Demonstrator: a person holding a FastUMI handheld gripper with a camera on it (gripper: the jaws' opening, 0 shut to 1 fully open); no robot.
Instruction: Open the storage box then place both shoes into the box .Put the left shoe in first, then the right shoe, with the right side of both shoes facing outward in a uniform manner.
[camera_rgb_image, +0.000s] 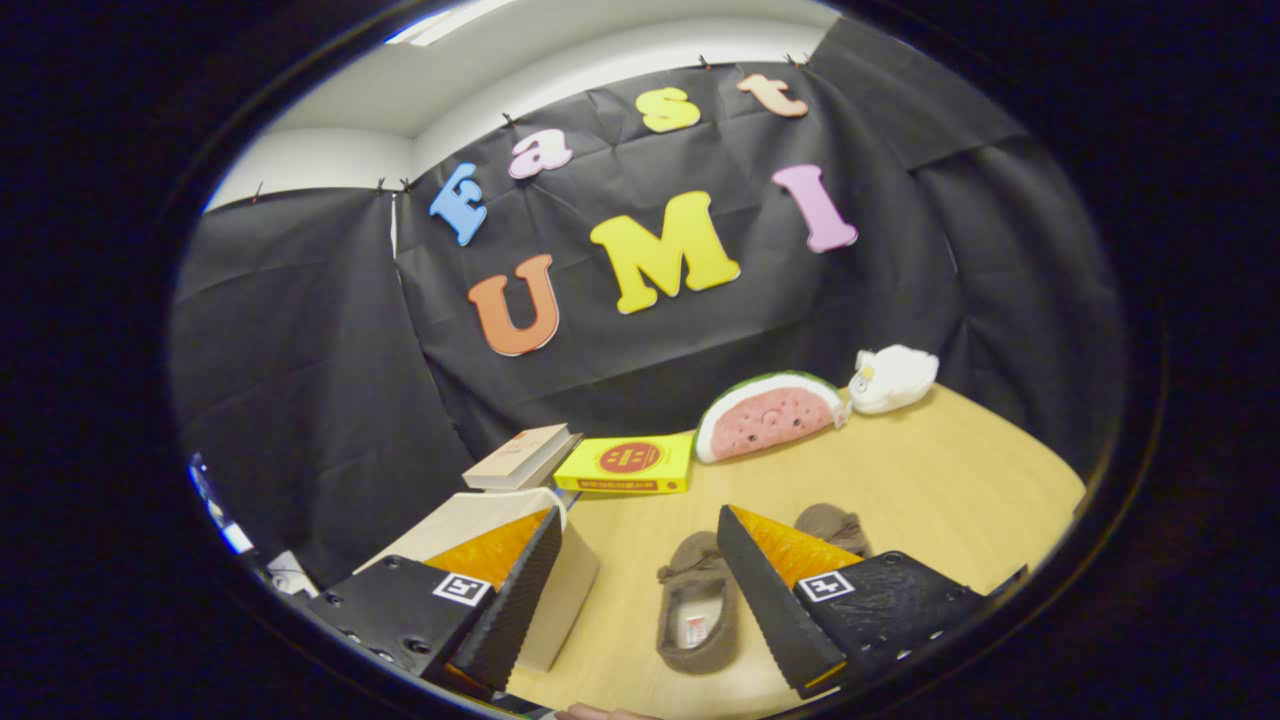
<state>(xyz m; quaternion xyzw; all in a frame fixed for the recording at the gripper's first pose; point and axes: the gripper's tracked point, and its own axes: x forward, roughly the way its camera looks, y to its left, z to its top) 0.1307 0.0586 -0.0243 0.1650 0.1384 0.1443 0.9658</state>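
My gripper (640, 575) is open, its fingers spread wide with nothing between the pads. A brown slipper-style shoe (698, 610) lies on the wooden table (900, 480) between the fingers, its opening facing up. A second brown shoe (832, 527) lies beside it, mostly hidden behind the right finger (775, 600). The beige storage box (560, 590) stands under and behind the left finger (510, 600); its lid looks closed.
A book (522, 457) rests on the far end of the box. A yellow flat box (626, 463), a watermelon-slice plush (768, 414) and a white plush toy (892, 378) lie along the back of the table by the black cloth wall.
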